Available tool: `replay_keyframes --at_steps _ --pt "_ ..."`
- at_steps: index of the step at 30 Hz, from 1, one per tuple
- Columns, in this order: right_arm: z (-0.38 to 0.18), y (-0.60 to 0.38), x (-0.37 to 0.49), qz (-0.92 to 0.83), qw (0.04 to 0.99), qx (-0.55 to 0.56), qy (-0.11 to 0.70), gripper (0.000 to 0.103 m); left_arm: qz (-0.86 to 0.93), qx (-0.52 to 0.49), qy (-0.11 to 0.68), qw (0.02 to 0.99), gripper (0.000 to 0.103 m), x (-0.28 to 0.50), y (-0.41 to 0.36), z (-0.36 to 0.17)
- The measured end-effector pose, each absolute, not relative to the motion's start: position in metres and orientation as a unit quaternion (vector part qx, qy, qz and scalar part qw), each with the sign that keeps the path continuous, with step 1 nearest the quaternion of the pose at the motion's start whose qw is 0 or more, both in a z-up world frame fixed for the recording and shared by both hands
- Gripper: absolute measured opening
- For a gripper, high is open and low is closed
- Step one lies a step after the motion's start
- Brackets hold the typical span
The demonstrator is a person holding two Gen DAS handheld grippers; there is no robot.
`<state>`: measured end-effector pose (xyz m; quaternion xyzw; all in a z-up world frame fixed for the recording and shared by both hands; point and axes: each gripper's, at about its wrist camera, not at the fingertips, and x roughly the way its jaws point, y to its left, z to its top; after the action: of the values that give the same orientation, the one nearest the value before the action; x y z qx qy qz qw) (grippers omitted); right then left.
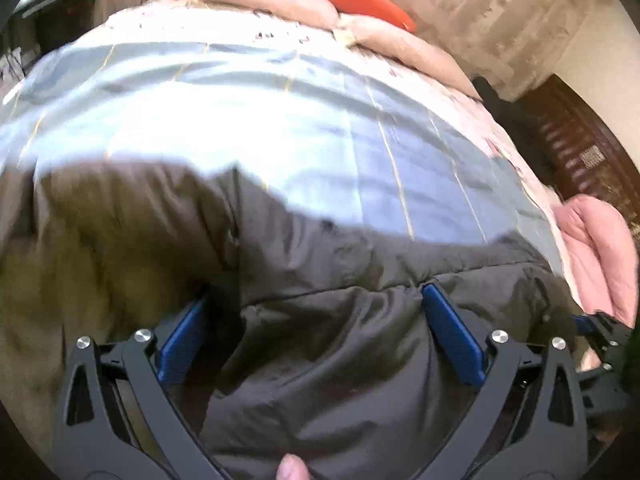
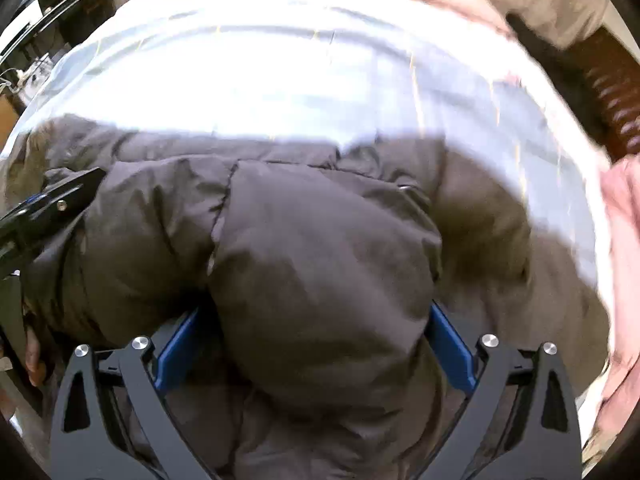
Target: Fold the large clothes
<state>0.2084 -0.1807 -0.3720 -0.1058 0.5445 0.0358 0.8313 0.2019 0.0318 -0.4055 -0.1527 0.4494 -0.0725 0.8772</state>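
Dark grey-brown puffy quilted jacket (image 1: 320, 340) fills the near half of both wrist views, bunched and thick, matte shell with stitched seams; edges are motion-blurred. It lies on a bed covered by a pale blue sheet with thin yellow grid lines (image 1: 248, 120), at the bed's near edge. Its long axis seems to run left-right across the near edge, though blur and bunching make that unsure; which end is collar or hem cannot be told. Far side: pink-beige padded quilt (image 1: 280, 4), with an orange-red carrot-shaped plush (image 1: 364, 0) on it. Far right, a pink quilted garment (image 1: 596, 256) beside the jacket.

Left gripper (image 1: 316, 312): blue-padded fingers (image 1: 452, 332) spread fairly wide, a thick fold of jacket pinched between them. Right gripper (image 2: 316, 328): same, blue fingers (image 2: 450, 340) wide apart around a bulging jacket fold (image 2: 320, 272). Each gripper shows at the edge of the other's view, so they sit near each other.
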Motion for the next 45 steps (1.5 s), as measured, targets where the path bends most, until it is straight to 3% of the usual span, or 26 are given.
replay_keyframes --at_steps 6,14,16,18,22,24,27,30,34,36,40,43,45 --pt "-0.383 -0.189 0.258 0.017 0.852 -0.067 0.520 0.102 -0.049 -0.123 0.433 0.892 0.101 0.280 0.028 -0.426" --pt "-0.397 -0.181 0.254 -0.009 0.874 -0.069 0.480 0.102 -0.048 -0.152 0.433 0.887 0.101 0.296 0.034 -0.449" --pt "-0.381 -0.186 0.257 -0.012 0.862 -0.046 0.505 0.102 -0.033 -0.139 0.446 0.884 0.101 0.293 0.032 -0.429" --pt "-0.356 -0.192 0.250 -0.010 0.865 -0.014 0.501 0.100 -0.024 -0.114 0.410 0.904 0.101 0.276 0.028 -0.383" --pt "-0.294 -0.207 0.238 -0.057 0.921 0.029 0.385 0.101 -0.005 -0.159 0.324 0.933 0.101 0.245 0.030 -0.323" --pt "-0.305 -0.210 0.246 -0.087 0.924 0.026 0.372 0.102 0.022 -0.164 0.342 0.925 0.101 0.248 0.029 -0.344" --pt "-0.368 -0.211 0.274 -0.136 0.892 0.001 0.431 0.102 0.051 -0.130 0.405 0.904 0.101 0.263 0.023 -0.407" --pt "-0.388 -0.227 0.281 -0.134 0.897 0.060 0.417 0.102 0.034 -0.171 0.372 0.912 0.101 0.263 0.035 -0.441" --pt "-0.423 -0.251 0.287 -0.117 0.892 0.145 0.412 0.102 0.021 -0.168 0.351 0.921 0.101 0.271 0.035 -0.451" --pt "-0.420 -0.246 0.286 -0.118 0.897 0.137 0.402 0.102 0.020 -0.172 0.352 0.920 0.101 0.271 0.036 -0.451" --pt "-0.392 -0.238 0.281 -0.119 0.876 0.113 0.453 0.102 0.061 -0.135 0.399 0.905 0.101 0.271 0.029 -0.423" --pt "-0.345 -0.233 0.238 -0.065 0.892 0.095 0.437 0.102 0.027 -0.150 0.362 0.920 0.101 0.224 0.021 -0.367" --pt "-0.331 -0.224 0.199 -0.046 0.896 0.054 0.438 0.102 0.021 -0.151 0.375 0.914 0.101 0.190 0.013 -0.359"
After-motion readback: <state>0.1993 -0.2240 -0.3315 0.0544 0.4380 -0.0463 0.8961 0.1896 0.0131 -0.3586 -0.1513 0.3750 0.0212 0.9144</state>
